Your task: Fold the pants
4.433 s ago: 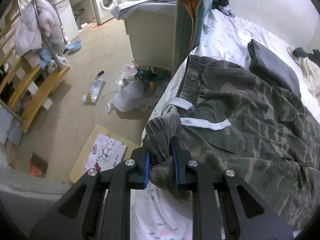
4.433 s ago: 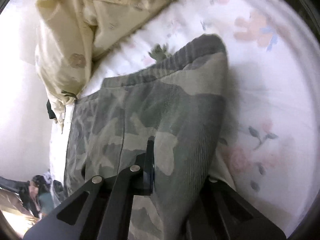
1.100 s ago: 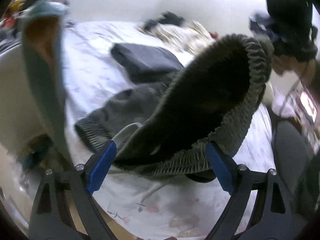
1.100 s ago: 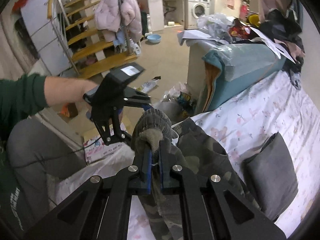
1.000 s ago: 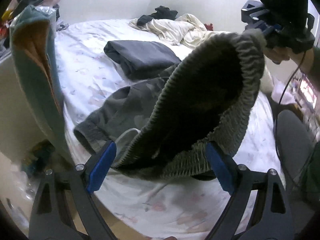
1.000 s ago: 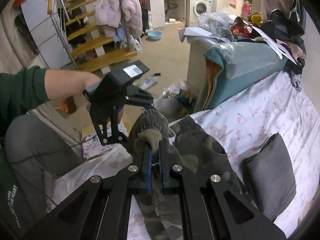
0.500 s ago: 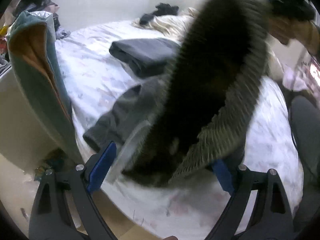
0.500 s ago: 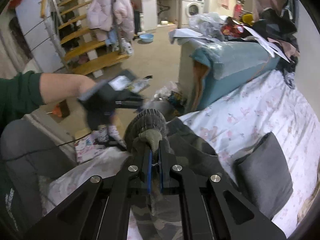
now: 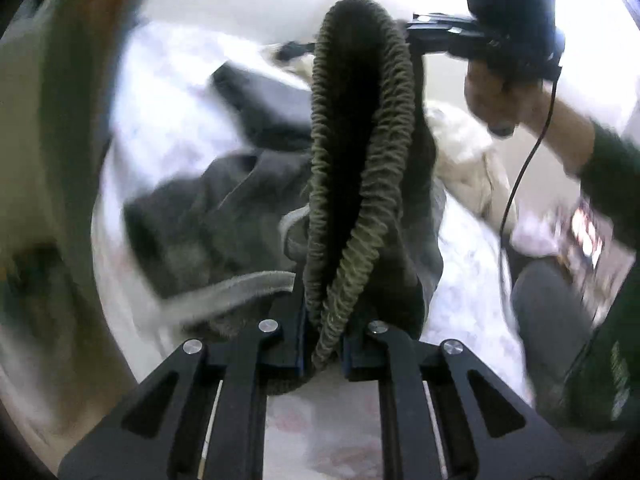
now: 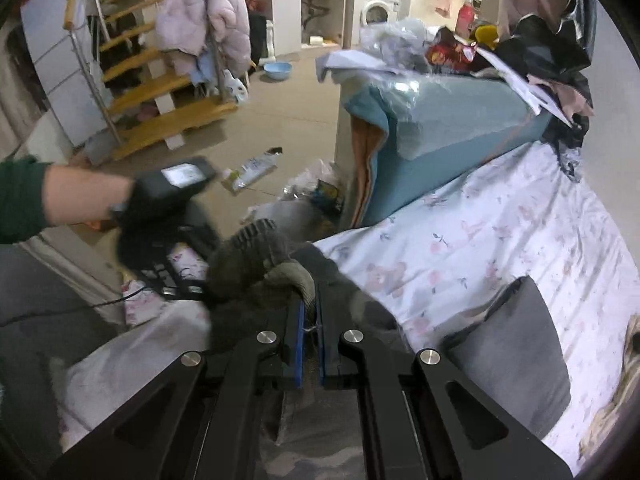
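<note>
1. A folded dark grey garment (image 10: pixel 516 344) is seen lying on the bed just beside the pants, and a cream-coloured heap of cloth (image 9: pixel 468 160) is seen beyond them in the left wrist view.
2. A teal rolled bundle (image 10: pixel 432 136) is propped at the bed's edge, with loose clothes and papers piled on top of it.
3. Much of the left wrist view is blocked by the raised waistband, and the surroundings there are blurred.
4. The bed is covered by a white sheet with a floral print (image 10: pixel 500 232). A tan tiled floor (image 10: pixel 288 120) lies beyond it, littered with a plastic bag and a flat packet.
5. Wooden stairs (image 10: pixel 160 112), a pale pink jacket (image 10: pixel 204 20) hung on the rail, a blue basin (image 10: pixel 277 70) and a washing machine (image 10: pixel 376 12) are seen at the far side of the room.
6. The camouflage pants (image 9: pixel 360 168) are held up off the bed by their ribbed waistband, which is stretched as a long loop between the two grippers. The legs hang down and trail onto the sheet.
7. The left gripper (image 9: pixel 323 354) is closed narrowly on one end of the waistband.
8. The right gripper (image 10: pixel 309 350) is pinched tight on the other end, with fabric bunched above its blue pads (image 10: pixel 298 350).
</note>
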Available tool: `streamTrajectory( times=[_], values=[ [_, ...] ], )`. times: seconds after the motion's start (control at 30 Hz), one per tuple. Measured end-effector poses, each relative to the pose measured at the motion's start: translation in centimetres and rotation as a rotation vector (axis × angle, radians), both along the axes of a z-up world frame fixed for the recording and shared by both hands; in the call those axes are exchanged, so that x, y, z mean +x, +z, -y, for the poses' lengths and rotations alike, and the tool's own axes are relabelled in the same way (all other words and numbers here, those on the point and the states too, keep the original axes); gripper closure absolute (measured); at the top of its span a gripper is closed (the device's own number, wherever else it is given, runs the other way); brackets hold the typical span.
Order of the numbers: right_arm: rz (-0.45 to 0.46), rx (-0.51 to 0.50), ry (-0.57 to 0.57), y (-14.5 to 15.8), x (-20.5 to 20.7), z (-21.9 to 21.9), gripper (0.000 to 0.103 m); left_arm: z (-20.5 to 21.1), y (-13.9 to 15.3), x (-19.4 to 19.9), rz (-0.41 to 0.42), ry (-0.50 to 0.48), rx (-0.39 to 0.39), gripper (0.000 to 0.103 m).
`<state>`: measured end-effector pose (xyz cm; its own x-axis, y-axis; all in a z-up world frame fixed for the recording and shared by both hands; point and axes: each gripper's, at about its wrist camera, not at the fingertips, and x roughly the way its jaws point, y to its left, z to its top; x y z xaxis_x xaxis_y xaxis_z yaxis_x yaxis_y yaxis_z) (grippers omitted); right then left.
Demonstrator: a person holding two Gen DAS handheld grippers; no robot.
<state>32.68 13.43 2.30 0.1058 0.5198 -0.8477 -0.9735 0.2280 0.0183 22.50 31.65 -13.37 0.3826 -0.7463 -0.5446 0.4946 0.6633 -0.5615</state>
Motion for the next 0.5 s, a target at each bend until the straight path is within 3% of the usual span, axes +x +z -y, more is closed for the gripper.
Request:
streamTrajectory(
  times=[0.33,0.4,0.5],
  values=[
    [0.023,-0.242,0.079,-14.0,4.4,-10.1,0.100,-2.2,-4.1,-0.5,-0.170,0.163,-0.086,0.093],
    [0.041,-0.290,0.074,-16.8,4.4,-10.8,0.100,-2.3,-4.4,-0.1,-0.197,0.188,-0.059,0.093],
    [0.049,-0.295,0.040,-17.8,4.3,-11.0,0.099,-2.2,-4.9,0.5,-0.236,0.174,-0.034,0.092]
  ],
)
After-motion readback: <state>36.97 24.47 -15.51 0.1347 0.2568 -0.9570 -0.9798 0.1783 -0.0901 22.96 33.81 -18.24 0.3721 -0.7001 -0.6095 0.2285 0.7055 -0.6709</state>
